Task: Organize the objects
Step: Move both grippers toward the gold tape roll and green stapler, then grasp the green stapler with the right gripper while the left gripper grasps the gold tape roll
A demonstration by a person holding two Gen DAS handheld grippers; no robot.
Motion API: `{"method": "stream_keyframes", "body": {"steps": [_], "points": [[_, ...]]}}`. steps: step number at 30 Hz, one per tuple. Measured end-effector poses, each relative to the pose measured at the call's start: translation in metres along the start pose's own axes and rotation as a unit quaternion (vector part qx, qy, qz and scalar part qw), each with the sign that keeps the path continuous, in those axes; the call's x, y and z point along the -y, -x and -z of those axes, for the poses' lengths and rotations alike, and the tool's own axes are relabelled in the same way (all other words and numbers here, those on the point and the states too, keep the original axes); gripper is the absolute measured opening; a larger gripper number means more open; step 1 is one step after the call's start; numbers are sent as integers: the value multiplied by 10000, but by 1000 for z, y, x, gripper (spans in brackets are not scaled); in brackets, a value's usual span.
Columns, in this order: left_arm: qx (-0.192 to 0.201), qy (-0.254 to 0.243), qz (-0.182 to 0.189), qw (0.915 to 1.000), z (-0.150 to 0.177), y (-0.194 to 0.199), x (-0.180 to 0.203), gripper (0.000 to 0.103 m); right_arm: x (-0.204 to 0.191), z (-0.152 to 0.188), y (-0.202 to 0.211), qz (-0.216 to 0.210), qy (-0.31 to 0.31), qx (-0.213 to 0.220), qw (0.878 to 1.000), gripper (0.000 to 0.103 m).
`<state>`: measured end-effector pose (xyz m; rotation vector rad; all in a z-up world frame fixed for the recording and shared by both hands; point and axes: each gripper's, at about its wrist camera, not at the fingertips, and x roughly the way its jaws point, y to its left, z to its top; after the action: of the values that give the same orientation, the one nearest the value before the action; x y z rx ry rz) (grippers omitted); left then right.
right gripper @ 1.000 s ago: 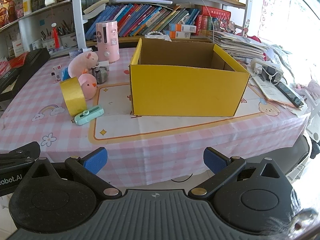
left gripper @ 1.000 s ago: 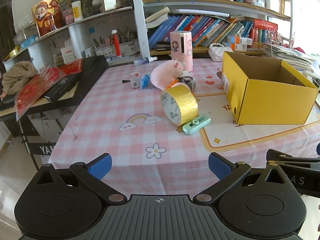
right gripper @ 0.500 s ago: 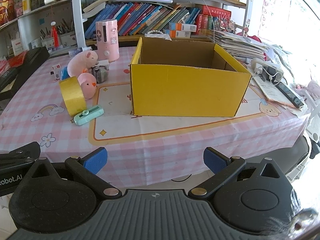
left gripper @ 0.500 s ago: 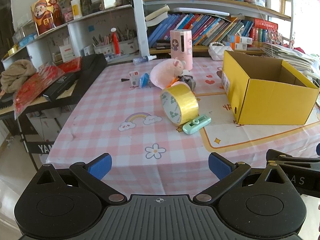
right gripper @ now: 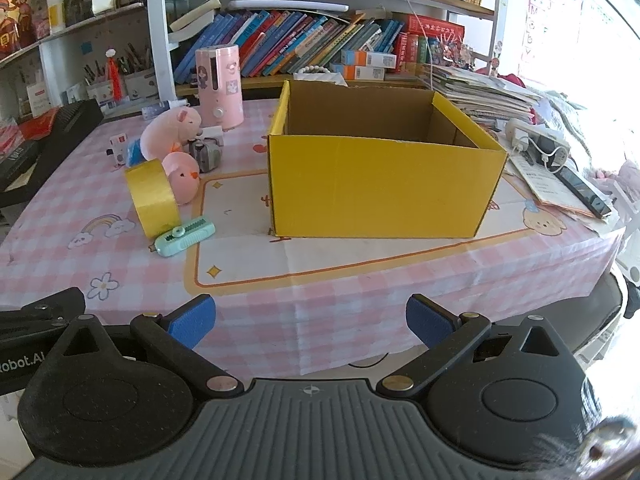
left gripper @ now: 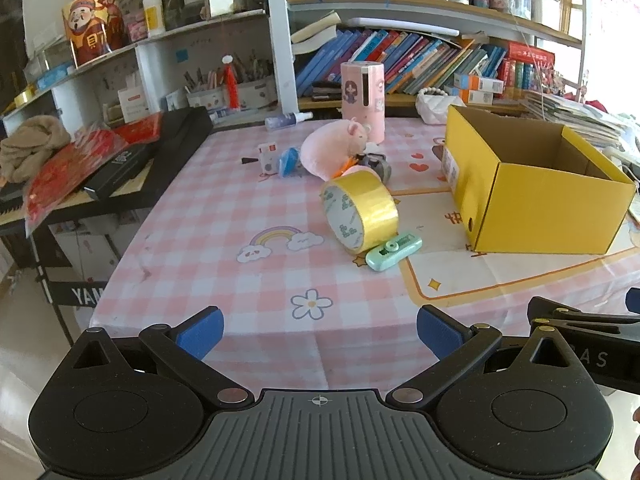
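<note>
Both grippers, left [left gripper: 319,327] and right [right gripper: 307,320], gape wide, empty. Tape [left gripper: 360,210] at our 12 o'clock, box [right gripper: 380,184] at 2; we should straddle the tape squarely before closing.

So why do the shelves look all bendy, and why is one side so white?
Left wrist view: the fisheye lens bows the shelves near the edges. Right wrist view: bright light blows out the right edge, washing out detail, while the yellow box stays sharp.
</note>
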<state>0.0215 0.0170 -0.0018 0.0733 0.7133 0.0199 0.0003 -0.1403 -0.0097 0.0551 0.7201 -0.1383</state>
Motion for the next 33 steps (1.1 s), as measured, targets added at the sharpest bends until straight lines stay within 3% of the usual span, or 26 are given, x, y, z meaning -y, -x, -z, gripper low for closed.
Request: {"method": "stream_keyframes", "body": {"steps": [17,25,33], "points": [[196,498,-179,9984,-8,-1,-36,103,-25,-9,-5,-846,507,137,9950,99],[76,656,-314,9973,-17,-19,-46,103,-55,-20,-21,-1304,1301,452,9818,98],[-48,1059,-287,9939,-26,-43,-59,103,-67,-38,-59,-1675,1587,240,9727,96]]}}
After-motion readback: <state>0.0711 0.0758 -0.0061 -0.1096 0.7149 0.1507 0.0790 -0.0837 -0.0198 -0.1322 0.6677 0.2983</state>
